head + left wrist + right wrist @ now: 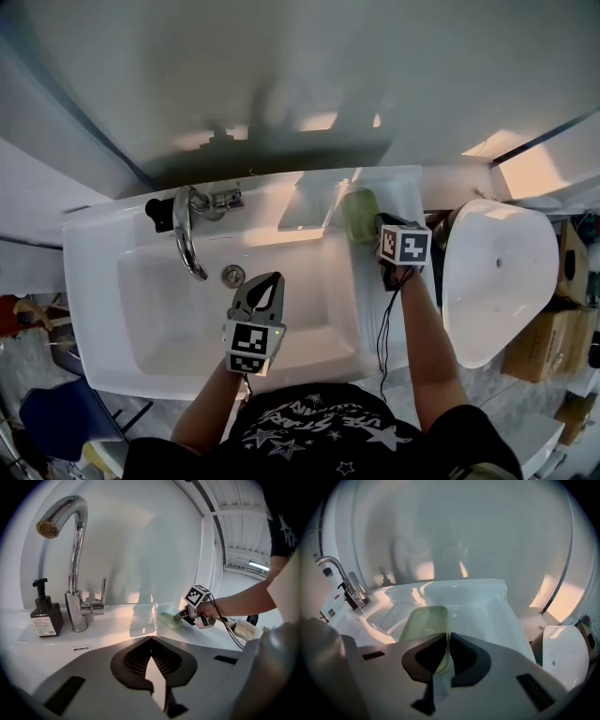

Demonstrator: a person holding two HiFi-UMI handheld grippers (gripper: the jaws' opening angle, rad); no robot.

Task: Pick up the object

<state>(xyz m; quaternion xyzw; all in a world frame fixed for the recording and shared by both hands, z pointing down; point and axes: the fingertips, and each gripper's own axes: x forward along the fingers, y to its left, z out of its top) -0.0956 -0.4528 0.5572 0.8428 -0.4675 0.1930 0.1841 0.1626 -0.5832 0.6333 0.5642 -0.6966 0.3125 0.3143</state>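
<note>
A pale green soap dish (359, 214) (168, 619) (424, 623) lies on the right ledge of the white sink (103, 281). My right gripper (378, 223) (178, 617) (449, 637) is at its near right edge. The jaws stand almost together, with the dish's thin rim pinched between them. My left gripper (270, 278) (150, 639) hangs over the basin near the drain (233, 275), jaws together and holding nothing.
A chrome faucet (187, 234) (75, 573) and a dark soap dispenser (159, 214) (45, 616) stand at the sink's back left. A large white rounded fixture (497, 272) (562, 658) sits right of the sink, with cardboard boxes (553, 337) beyond it. The wall rises directly behind.
</note>
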